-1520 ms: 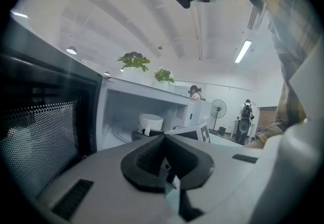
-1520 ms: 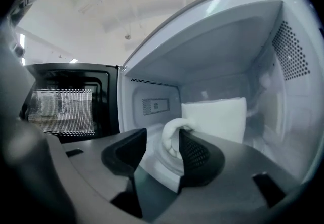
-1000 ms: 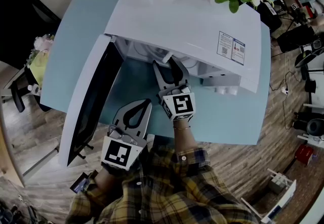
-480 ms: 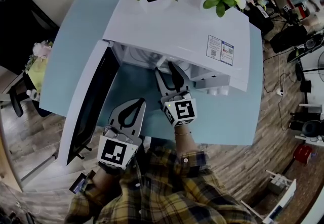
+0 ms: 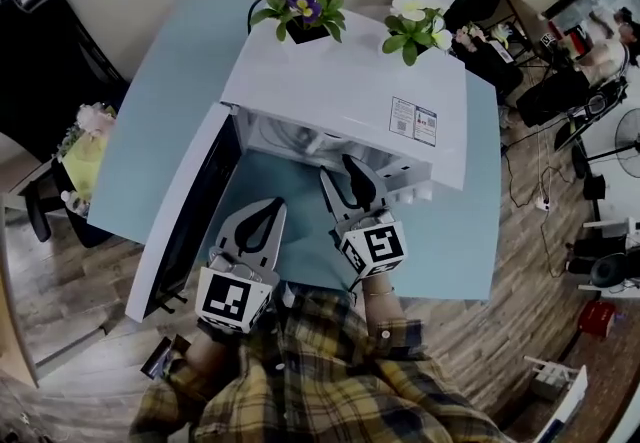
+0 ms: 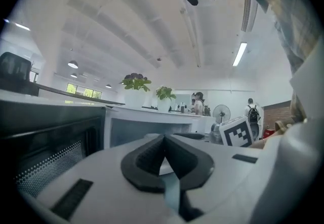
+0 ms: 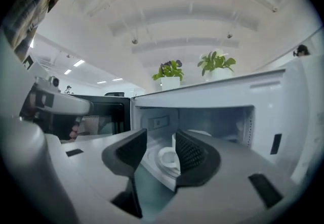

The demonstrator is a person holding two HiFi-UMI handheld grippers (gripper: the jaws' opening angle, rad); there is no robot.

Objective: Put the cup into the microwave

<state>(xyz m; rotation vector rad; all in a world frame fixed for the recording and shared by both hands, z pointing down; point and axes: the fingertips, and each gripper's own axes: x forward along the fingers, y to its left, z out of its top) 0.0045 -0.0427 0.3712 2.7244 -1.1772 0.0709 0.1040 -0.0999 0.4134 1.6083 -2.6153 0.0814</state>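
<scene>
A small white cup [image 7: 168, 160] stands on the turntable inside the white microwave [image 5: 340, 81], whose door [image 5: 185, 221] hangs open to the left. The cup shows between the spread fingers of my right gripper [image 7: 161, 141], which is open and holds nothing. In the head view the right gripper [image 5: 342, 176] sits just in front of the oven's mouth, over the teal table [image 5: 150, 111]. My left gripper [image 5: 270, 206] is shut and empty, low beside the door. From the head view the cup is hidden by the oven's top.
Two potted plants [image 5: 305, 16] [image 5: 415, 26] stand on the microwave's top. The open door [image 6: 45, 152] stands close on the left gripper's left. Chairs, cables and office gear crowd the wooden floor [image 5: 520, 261] to the right.
My right gripper has drawn back from the oven's mouth toward me, open, leaving the cup inside. The left gripper has hardly moved. The head camera has pulled back.
</scene>
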